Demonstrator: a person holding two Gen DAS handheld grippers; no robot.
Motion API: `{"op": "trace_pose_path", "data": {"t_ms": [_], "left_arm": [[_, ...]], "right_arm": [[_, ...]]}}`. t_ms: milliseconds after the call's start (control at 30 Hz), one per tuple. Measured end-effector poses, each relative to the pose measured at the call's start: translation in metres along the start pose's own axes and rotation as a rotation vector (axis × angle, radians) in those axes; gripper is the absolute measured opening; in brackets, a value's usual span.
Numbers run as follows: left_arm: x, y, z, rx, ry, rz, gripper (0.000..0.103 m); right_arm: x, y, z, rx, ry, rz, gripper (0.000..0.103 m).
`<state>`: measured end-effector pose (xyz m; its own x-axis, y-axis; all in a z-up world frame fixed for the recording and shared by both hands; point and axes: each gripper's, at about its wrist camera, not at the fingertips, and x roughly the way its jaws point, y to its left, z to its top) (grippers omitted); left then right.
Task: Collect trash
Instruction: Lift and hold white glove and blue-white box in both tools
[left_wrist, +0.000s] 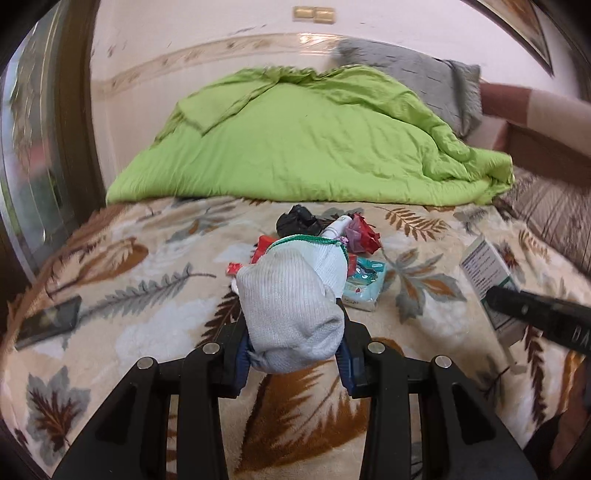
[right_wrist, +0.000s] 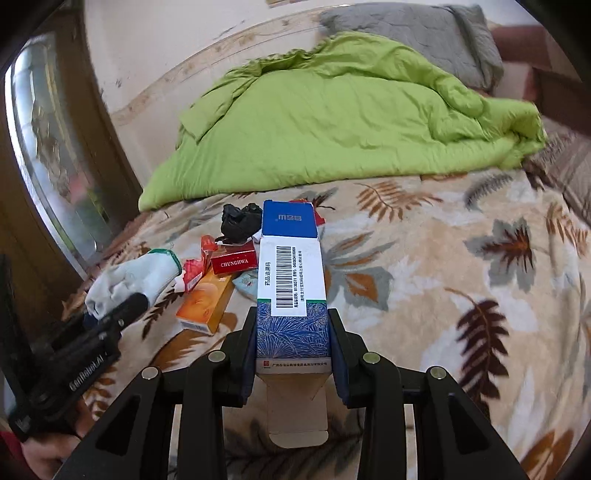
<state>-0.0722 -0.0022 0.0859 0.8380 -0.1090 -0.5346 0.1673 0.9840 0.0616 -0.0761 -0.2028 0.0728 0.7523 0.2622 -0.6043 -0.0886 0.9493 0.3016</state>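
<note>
Left wrist view: the left gripper (left_wrist: 295, 354) sits low centre, its jaws closed partway on a grey-white glove (left_wrist: 291, 310) with a green cuff, the fabric bunched between the pads. Beyond the glove, mid-frame, a small heap of trash lies on the leaf-print blanket (left_wrist: 147, 314): a crumpled black bag (left_wrist: 295, 219), red wrappers (left_wrist: 364, 236), a teal tissue pack (left_wrist: 364, 282). A dark phone (left_wrist: 50, 321) lies at far left; only this view shows it. The right gripper's black finger enters at right over a white-and-green carton (left_wrist: 487, 273). A green duvet (left_wrist: 306, 144) fills the upper middle.

Right wrist view: the right gripper (right_wrist: 293, 354) at low centre clamps that same carton, here seen as a blue-and-white medicine box (right_wrist: 291, 280) with a barcode, end flaps open. This view alone shows a red cigarette pack (right_wrist: 234, 260) marked CHUNGHWA and an orange box (right_wrist: 205, 304) left of centre. The glove (right_wrist: 129, 278) appears at left, held off the blanket in the other gripper.
</note>
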Motion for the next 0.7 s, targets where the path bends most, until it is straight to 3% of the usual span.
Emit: {"op": "trace_pose_path", "data": {"t_ms": [200, 700], "left_arm": [[0.013, -0.001, -0.004, 0.014, 0.031, 0.027, 0.037], [0.022, 0.007, -0.007, -0.006, 0.07, 0.031, 0.037]], "right_arm": [[-0.001, -0.015, -0.002, 0.088, 0.018, 0.009, 0.037], [0.0, -0.011, -0.001, 0.057, 0.021, -0.007, 0.037]]}}
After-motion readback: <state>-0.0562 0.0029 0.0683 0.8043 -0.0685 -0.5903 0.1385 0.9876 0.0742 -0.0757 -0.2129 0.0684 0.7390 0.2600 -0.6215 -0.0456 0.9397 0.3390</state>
